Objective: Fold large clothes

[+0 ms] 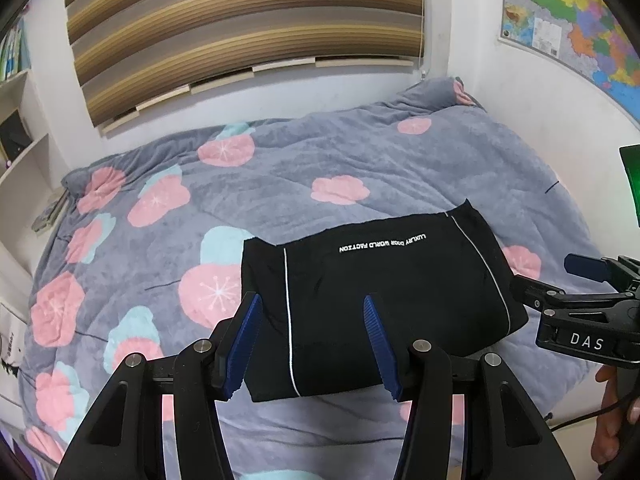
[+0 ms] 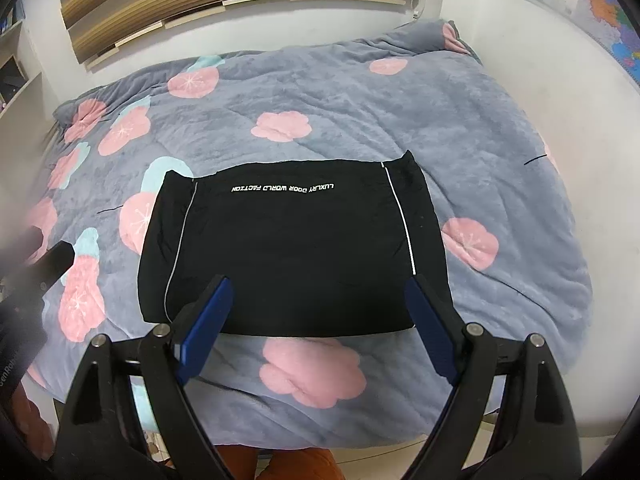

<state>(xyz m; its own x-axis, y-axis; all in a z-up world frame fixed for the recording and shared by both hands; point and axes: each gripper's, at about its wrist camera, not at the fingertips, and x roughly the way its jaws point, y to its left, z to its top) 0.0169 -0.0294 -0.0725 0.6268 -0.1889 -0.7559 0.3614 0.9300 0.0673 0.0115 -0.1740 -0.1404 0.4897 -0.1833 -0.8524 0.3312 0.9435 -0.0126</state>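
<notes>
Item: black garment [image 2: 292,248], folded into a compact rectangle. White lettering "LUXLRY DOOR WORLD FACTION" [image 2: 283,188] runs along its far edge, upside down to both cameras. Two thin white piping lines cross it from far edge to near edge, one near each side. It lies flat on the quilt, near the bed's front edge and roughly midway across the width in the right wrist view.

Support: grey plush quilt [image 2: 360,92] with pink blossoms and pale blue accents, covering the bed.

Left gripper [image 1: 312,344]: jaws spread wide, blue pads [image 1: 244,344] apart, holding nothing; it hovers over the garment's near left corner.

Right gripper [image 2: 320,322]: jaws spread wide, blue fingers parted to about the span between the garment's middle and its right piping line, holding nothing; it sits at the garment's near edge. In the left wrist view its black body marked "DAS" shows at the right margin, just beside the garment's right side.

Surroundings: striped brown roller blind [image 1: 240,28] on the far wall; wall map [image 1: 572,12] at upper right; white shelving [image 1: 20,128] at left.
</notes>
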